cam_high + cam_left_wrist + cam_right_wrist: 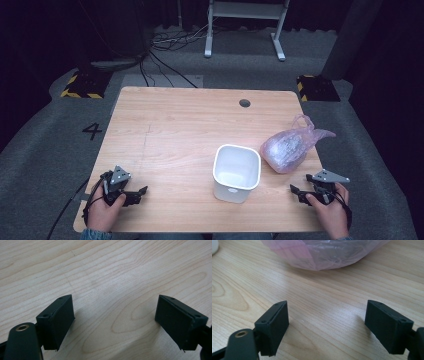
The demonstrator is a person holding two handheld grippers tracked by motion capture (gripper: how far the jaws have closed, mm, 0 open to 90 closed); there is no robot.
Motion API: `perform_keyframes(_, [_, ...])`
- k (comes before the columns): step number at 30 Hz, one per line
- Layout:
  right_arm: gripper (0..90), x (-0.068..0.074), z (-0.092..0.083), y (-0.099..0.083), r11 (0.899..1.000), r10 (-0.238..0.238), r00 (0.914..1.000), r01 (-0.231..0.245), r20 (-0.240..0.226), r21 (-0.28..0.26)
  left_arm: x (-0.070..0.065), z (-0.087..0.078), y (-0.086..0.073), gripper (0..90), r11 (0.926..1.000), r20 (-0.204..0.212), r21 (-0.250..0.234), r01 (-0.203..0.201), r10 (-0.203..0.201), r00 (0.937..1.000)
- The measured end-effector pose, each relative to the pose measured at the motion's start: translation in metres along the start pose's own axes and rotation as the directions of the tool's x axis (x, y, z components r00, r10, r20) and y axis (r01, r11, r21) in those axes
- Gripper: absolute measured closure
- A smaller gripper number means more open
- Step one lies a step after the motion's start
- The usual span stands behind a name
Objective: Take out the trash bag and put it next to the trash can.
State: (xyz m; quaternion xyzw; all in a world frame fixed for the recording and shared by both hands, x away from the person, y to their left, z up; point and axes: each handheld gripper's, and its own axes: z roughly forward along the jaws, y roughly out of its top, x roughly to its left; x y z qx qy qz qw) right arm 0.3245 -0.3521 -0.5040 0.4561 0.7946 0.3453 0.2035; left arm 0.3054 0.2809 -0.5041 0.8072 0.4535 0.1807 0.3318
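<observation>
Just beyond right gripper (325, 326): pink bag (324, 253), apart.

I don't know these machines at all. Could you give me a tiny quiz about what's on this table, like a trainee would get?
1. True or false: the pink plastic bag lies inside the white bin.
2. Which tongs are nearer the bag: A) left tongs B) right tongs?
3. Fill in: both tongs stand ____, with bare table between the jaws.

Key: 1 false, it lies beside the bin; 2 B; 3 open.
</observation>
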Motion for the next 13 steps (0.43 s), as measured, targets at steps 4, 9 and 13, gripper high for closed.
perform_keyframes(4, [15.3, 0.0012, 0.0014, 0.0008, 1.0, -0.009, 0.9999, 0.008, 0.008, 0.007, 0.0009, 0.0017, -0.0008, 13.4, 0.9999, 0.006, -0.014, 0.007, -0.007, 1.0])
perform_keyframes(9, [14.9, 0.0009, 0.002, 0.0008, 1.0, 0.003, 1.0, -0.003, 0.002, 0.012, 0.0011, 0.0018, -0.0008, 13.1, 0.9999, 0.007, -0.014, 0.006, -0.006, 1.0])
perform_keyframes(13, [14.9, 0.0009, 0.0019, 0.0007, 1.0, -0.001, 1.0, 0.001, 0.002, 0.012, 0.0009, 0.0018, -0.0006, 12.6, 0.9999, 0.0, -0.01, 0.006, -0.006, 1.0])
